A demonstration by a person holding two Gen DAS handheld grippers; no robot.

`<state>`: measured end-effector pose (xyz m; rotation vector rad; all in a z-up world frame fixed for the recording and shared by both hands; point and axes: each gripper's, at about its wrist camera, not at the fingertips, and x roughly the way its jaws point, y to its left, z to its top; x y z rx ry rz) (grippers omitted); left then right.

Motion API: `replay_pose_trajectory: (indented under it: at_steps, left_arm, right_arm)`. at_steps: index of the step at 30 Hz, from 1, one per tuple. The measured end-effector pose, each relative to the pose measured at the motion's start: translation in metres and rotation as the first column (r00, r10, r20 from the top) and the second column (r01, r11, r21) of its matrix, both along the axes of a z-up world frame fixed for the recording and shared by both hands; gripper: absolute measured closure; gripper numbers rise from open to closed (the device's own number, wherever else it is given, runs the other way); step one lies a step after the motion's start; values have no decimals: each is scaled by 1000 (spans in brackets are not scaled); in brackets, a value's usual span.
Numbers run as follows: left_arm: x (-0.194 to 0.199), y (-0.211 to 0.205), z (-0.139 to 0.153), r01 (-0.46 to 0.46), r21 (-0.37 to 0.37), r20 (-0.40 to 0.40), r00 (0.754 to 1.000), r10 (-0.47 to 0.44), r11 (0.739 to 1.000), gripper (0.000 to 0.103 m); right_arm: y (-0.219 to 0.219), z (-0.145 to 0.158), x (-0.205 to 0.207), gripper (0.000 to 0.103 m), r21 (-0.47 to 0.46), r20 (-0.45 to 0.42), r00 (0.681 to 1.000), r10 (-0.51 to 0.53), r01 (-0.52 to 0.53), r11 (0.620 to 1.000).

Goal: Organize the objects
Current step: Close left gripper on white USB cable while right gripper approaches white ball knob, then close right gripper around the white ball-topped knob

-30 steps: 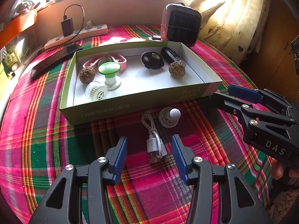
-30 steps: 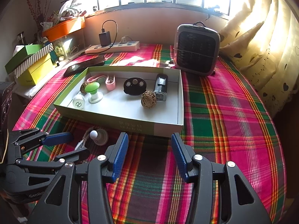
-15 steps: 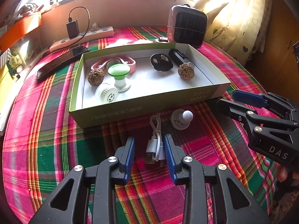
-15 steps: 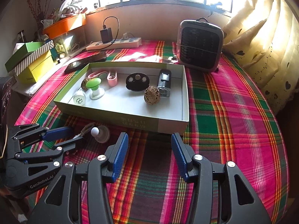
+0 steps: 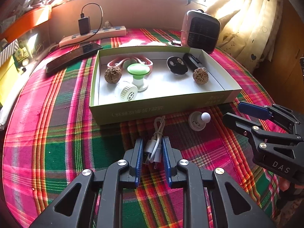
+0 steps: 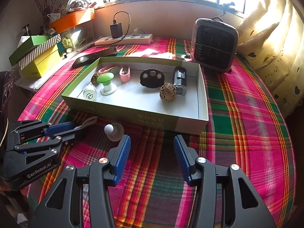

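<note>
Both tools are of black plastic with triangular cut-outs in the arms and round silver screws at the joints. The left gripper (image 5: 152, 153) has blue ribbed pads and white lettering "GenRobot.AI". The right gripper (image 6: 152, 156) has the same blue pads and shows "DAS" in white.

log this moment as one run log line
left hand-held gripper: shut on coiled white usb cable | right hand-held gripper: open, empty | green cardboard tray: cable outside

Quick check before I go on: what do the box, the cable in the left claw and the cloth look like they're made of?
Box: looks like thin card, matte green outside, white inside, with crisp folded walls and printed text.
Cable: apparently smooth white plastic sheath, slightly glossy, coiled, with plug ends at the left claw.
Cloth: woven fabric, matte; plaid threads and ribbing show.
</note>
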<state>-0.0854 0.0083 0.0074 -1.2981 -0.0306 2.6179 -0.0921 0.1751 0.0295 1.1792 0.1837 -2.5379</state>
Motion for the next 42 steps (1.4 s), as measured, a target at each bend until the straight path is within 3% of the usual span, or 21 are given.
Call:
replay_pose_trajectory:
  at_steps: [13,34,42]
  left_arm:
    - [5,-29,-1,-66,25,-6,998,66,998,85]
    - [4,-33,-2,-53,41,-19,998,54,998,85]
    - [4,-33,-2,-54,41,-20,998,55,998,85]
  right_arm:
    - [-33,-14,0,54,13,34,996,80,-80,997]
    - [-46,-20,-9,54,19,23,996,83,-84,996]
    - [-45,-19,-10,67,18,19,998,67,-67,998]
